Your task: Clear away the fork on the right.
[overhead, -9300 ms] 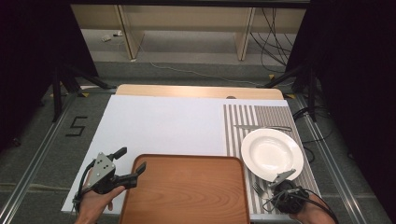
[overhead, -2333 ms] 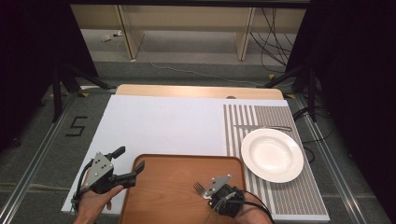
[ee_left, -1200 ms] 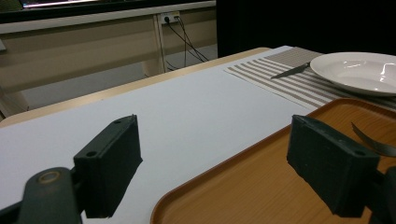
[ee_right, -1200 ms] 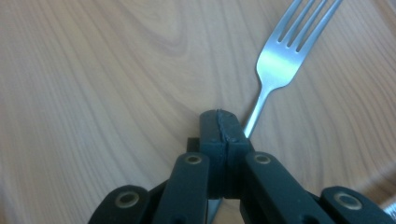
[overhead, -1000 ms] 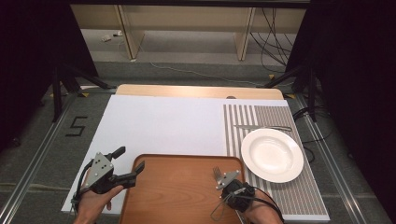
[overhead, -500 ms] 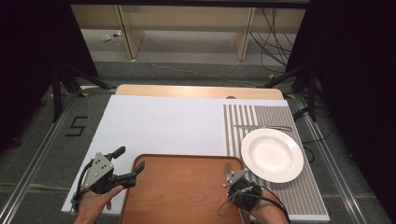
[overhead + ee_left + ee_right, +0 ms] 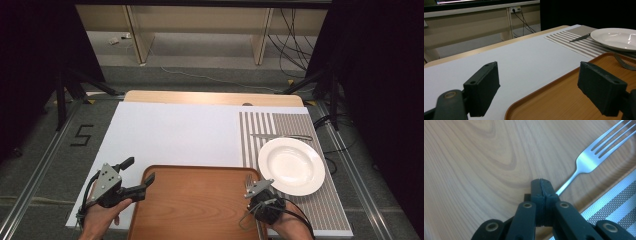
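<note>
A silver fork (image 7: 586,160) lies low over the right edge of the brown wooden tray (image 7: 195,200), tines pointing away from me. My right gripper (image 7: 541,186) is shut on its handle, and the same gripper (image 7: 257,192) sits at the tray's right rim in the high view. The fork's tines (image 7: 248,181) point toward the white plate (image 7: 291,166). At the tray's left front corner my left gripper (image 7: 140,171) is open, one jaw over the white table cover and the other over the tray (image 7: 564,100), with nothing between its jaws (image 7: 546,90).
The plate rests on a striped grey placemat (image 7: 300,125) at the right, with a knife (image 7: 280,136) just beyond it. The white cover (image 7: 175,135) spreads over the table's middle and left. Cables trail on the floor behind the table.
My right gripper has carried the fork to the right, from the tray's middle toward its right edge. The left gripper has stayed still.
</note>
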Tool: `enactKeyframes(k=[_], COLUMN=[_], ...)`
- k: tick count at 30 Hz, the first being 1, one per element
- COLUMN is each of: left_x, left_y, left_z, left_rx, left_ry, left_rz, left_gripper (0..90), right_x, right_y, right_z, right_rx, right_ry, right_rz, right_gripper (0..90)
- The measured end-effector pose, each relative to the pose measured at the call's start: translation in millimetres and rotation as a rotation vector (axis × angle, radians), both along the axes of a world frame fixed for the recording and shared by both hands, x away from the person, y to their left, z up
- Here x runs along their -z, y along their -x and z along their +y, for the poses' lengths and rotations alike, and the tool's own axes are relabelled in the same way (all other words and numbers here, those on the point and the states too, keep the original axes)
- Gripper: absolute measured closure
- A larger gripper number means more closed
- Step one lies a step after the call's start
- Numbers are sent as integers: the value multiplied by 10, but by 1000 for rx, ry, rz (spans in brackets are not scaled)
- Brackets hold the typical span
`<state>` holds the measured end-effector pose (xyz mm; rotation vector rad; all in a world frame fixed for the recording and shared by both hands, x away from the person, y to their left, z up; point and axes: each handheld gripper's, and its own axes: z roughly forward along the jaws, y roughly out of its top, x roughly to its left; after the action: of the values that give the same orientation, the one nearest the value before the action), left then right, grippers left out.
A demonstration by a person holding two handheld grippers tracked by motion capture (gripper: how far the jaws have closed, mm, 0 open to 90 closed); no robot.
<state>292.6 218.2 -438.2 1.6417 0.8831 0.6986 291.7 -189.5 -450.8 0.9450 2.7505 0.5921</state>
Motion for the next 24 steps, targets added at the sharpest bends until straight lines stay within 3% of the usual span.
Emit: enactKeyframes(k=[10,15,16,17,19,24], left_x=[-1,-3,-3,-3,-3,-4], left_y=[0,1,2,1,0,1], left_z=[0,0,0,-1,0,1], left_rx=[1,2,2,2,2,2], left_ry=[1,2,2,1,2,2], left_rz=[0,-1,-1,-1,0,-1], left_gripper=[172,172,172,172,172,172], right_x=[-48,-111,-119,-147,-171,-237], right_y=[6,27,15,23,19,20], right_z=[-5,25,7,6,5,-32], right_rx=[-2,56,12,30,42,74], right_ry=[-76,-127,-165,-179,-213,-305], right_rz=[-15,-52,-74,-63,-116,-196], right_gripper=[782,623,599,571,500,413])
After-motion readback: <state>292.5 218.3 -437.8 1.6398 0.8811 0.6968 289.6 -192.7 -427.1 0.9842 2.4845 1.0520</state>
